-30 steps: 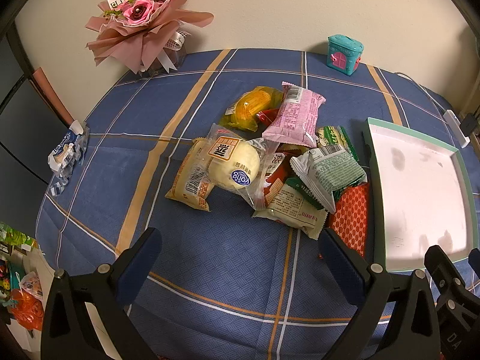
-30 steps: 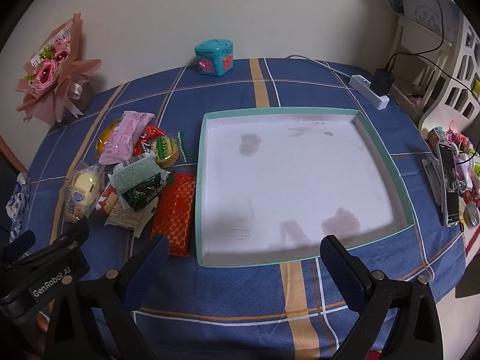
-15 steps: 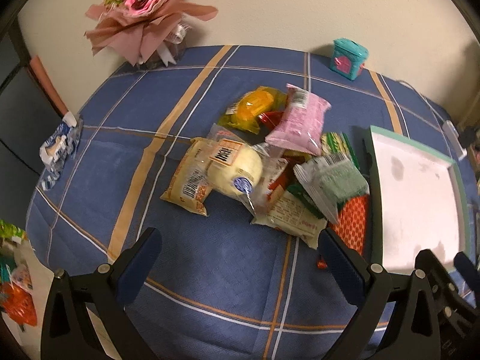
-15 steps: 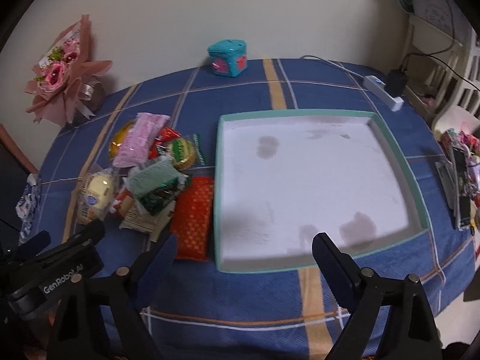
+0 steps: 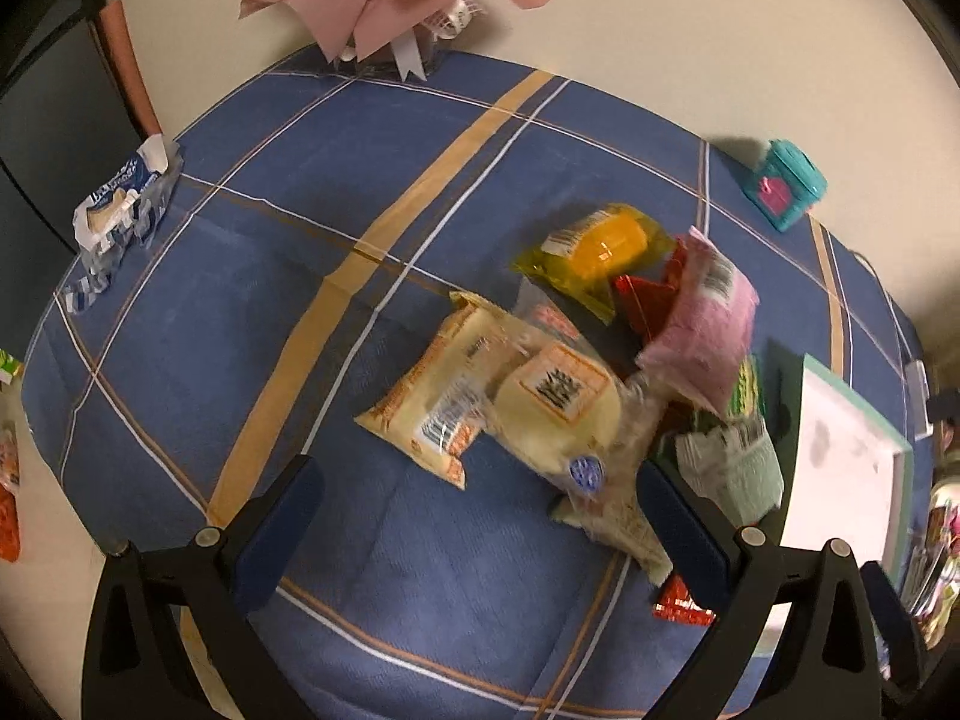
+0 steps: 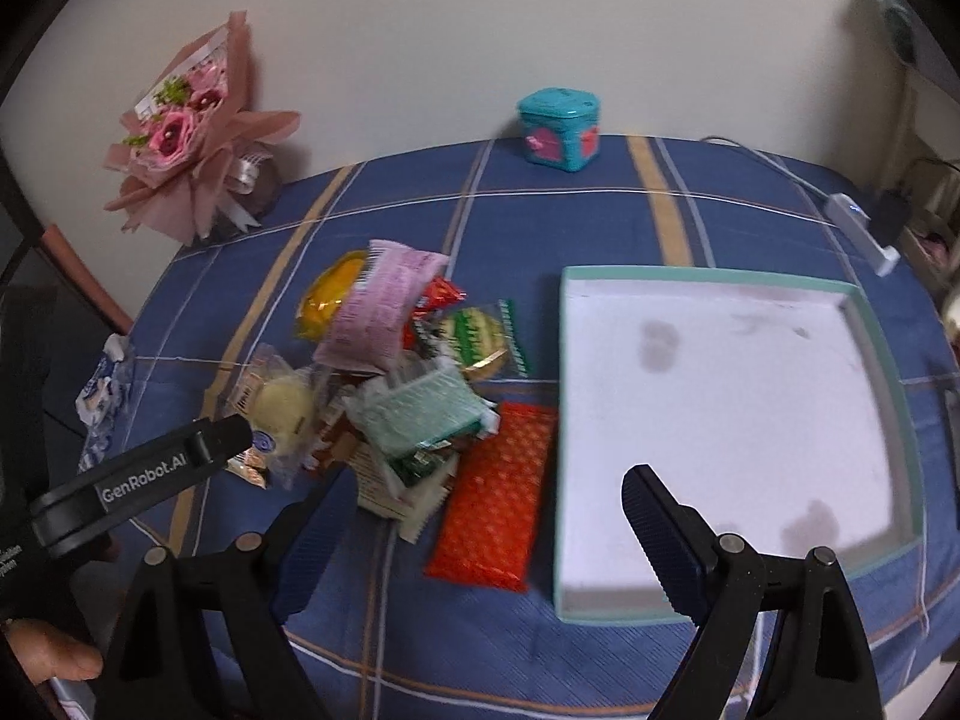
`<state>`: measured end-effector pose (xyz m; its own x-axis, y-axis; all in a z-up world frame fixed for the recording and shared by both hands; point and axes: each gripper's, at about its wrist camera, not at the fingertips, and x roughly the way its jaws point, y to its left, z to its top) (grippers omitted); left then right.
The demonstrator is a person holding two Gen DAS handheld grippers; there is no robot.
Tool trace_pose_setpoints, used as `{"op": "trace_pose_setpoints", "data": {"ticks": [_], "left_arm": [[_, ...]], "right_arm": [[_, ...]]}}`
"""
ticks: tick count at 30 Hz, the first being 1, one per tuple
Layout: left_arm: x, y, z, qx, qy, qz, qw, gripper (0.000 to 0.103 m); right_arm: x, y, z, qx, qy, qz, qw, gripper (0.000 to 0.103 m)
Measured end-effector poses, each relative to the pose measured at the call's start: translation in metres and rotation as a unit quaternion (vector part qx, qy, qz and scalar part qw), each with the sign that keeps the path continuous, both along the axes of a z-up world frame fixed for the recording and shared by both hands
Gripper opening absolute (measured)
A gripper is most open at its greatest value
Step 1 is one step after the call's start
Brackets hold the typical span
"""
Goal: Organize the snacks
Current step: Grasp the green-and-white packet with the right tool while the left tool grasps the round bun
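Hovering over the snack pile (image 6: 408,384), both claws empty.
Left gripper (image 5: 480,516) spread wide above the yellow bun pack (image 5: 555,414); right gripper (image 6: 486,516) gaping too, nothing between its fingers. Pile sits just left of the teal-rimmed tray (image 6: 882,354) (landmark), the orange-red packet (image 6: 495,498) lying right beside the tray's left wall. Tray holds no snacks.

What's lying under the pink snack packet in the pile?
The pink snack packet rests on a yellow-orange packet and a red wrapper, both poking out. Its lower end overlaps the clear-wrapped snacks; what lies directly beneath is covered.
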<state>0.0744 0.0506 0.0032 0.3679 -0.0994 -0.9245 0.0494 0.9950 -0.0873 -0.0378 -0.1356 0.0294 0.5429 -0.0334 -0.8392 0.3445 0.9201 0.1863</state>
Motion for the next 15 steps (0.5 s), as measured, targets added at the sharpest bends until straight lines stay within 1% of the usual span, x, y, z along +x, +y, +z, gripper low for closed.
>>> {"op": "trace_pose_setpoints", "data": {"ticks": [4, 9, 15], "left_arm": [[0.014, -0.002, -0.002, -0.007, 0.008, 0.001, 0.9999, 0.103], [0.028, -0.007, -0.012, -0.007, 0.028, 0.005, 0.9996, 0.103], [0.039, -0.024, -0.025, 0.002, 0.043, -0.016, 0.9989, 0.103]], "right_arm": [[0.017, 0.004, -0.009, 0.015, 0.015, 0.015, 1.000, 0.091], [0.041, 0.008, -0.022, 0.016, 0.037, 0.030, 0.999, 0.091], [0.063, 0.011, -0.036, 0.020, 0.053, 0.047, 0.997, 0.091]]}}
